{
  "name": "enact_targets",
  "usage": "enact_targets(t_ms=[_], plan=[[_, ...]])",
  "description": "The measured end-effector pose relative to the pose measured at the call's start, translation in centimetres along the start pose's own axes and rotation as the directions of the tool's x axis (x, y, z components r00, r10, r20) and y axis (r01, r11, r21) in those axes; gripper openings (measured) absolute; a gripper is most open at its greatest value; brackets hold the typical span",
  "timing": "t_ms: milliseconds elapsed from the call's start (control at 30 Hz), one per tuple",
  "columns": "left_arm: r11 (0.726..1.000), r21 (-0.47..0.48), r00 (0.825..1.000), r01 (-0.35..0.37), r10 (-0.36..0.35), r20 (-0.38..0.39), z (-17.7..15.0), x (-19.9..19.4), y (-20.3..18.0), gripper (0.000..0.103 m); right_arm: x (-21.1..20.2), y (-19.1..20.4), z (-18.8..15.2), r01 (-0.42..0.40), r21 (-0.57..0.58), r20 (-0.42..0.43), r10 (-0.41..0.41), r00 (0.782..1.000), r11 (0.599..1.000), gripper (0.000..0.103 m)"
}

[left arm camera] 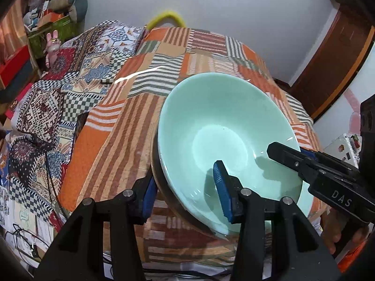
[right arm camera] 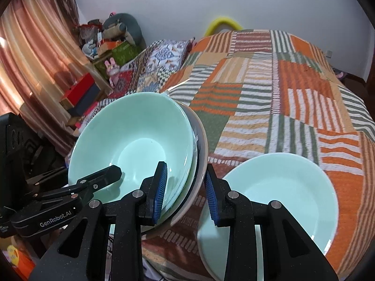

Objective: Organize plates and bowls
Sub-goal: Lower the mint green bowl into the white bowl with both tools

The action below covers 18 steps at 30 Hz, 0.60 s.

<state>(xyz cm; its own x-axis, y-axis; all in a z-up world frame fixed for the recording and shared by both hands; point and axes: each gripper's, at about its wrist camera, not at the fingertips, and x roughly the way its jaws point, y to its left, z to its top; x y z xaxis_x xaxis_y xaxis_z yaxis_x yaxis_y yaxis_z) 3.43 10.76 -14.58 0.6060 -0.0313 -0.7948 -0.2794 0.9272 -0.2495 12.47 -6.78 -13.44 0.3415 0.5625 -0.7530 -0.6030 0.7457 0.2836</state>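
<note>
A mint-green bowl [left arm camera: 225,126] sits tilted on top of a stack with a darker plate rim [left arm camera: 161,180] under it, held above the quilted table. My left gripper [left arm camera: 185,192] straddles the stack's near rim, one pad inside the bowl and one outside. My right gripper [right arm camera: 185,187] straddles the same stack [right arm camera: 133,140] at its right rim and also shows in the left wrist view [left arm camera: 290,157]. Both sets of jaws stand fairly wide around the rim; whether the pads press it is unclear. A second mint-green bowl [right arm camera: 281,196] rests on the quilt at the lower right.
The striped orange patchwork quilt [right arm camera: 269,93] covers the table. A bed with a patterned blanket [left arm camera: 58,89] lies to the left, with boxes and toys [right arm camera: 107,44] and a curtain [right arm camera: 30,58] beyond. Cables [left arm camera: 25,241] lie on the floor at lower left.
</note>
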Motion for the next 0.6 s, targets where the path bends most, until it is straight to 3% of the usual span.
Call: enact_targets(t_ms=[600], plan=[[0.987, 0.137, 0.997, 0.081, -0.08, -0.008, 0.6, -0.4, -7.4, 0.047, -5.1, -4.3, -1.0, 0.088, 0.082, 0.096, -0.095, 0.991, 0.993, 0.029]])
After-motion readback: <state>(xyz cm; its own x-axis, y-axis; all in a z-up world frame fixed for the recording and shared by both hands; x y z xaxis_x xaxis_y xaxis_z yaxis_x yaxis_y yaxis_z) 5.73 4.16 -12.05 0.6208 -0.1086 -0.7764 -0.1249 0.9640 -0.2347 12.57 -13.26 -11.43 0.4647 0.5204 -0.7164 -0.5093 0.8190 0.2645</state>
